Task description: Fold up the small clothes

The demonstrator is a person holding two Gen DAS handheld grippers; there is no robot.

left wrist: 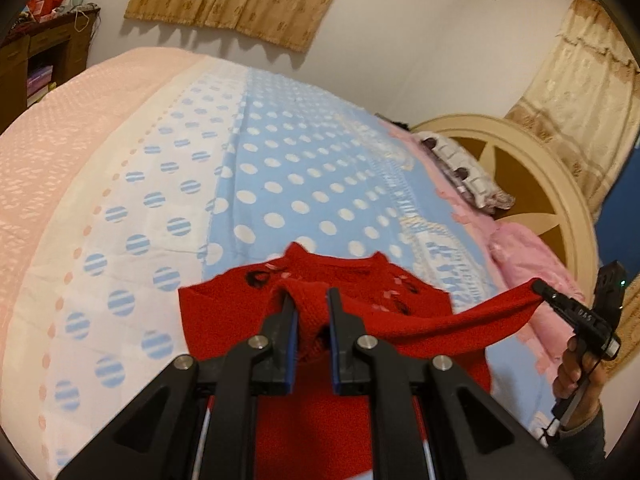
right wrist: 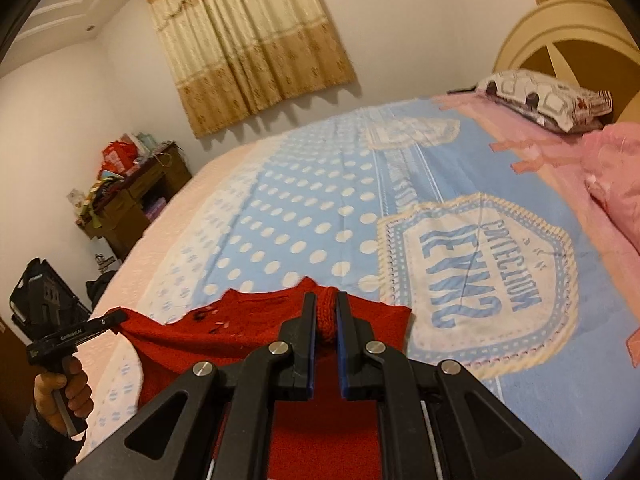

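Note:
A small red knitted sweater (left wrist: 324,408) lies on the blue polka-dot bedspread (left wrist: 280,168) at the near edge of the bed; it also shows in the right wrist view (right wrist: 248,332). My left gripper (left wrist: 310,300) is shut on one red sleeve end, and it shows at the left of the right wrist view (right wrist: 110,318). My right gripper (right wrist: 323,300) is shut on the other sleeve end. It shows at the right of the left wrist view (left wrist: 538,288), pulling that sleeve (left wrist: 472,318) out taut.
A patterned pillow (right wrist: 548,100) and a pink blanket (right wrist: 616,176) lie at the head of the bed by the round headboard (right wrist: 560,20). A cluttered wooden cabinet (right wrist: 132,196) stands by the far wall. Curtains (right wrist: 248,44) hang behind.

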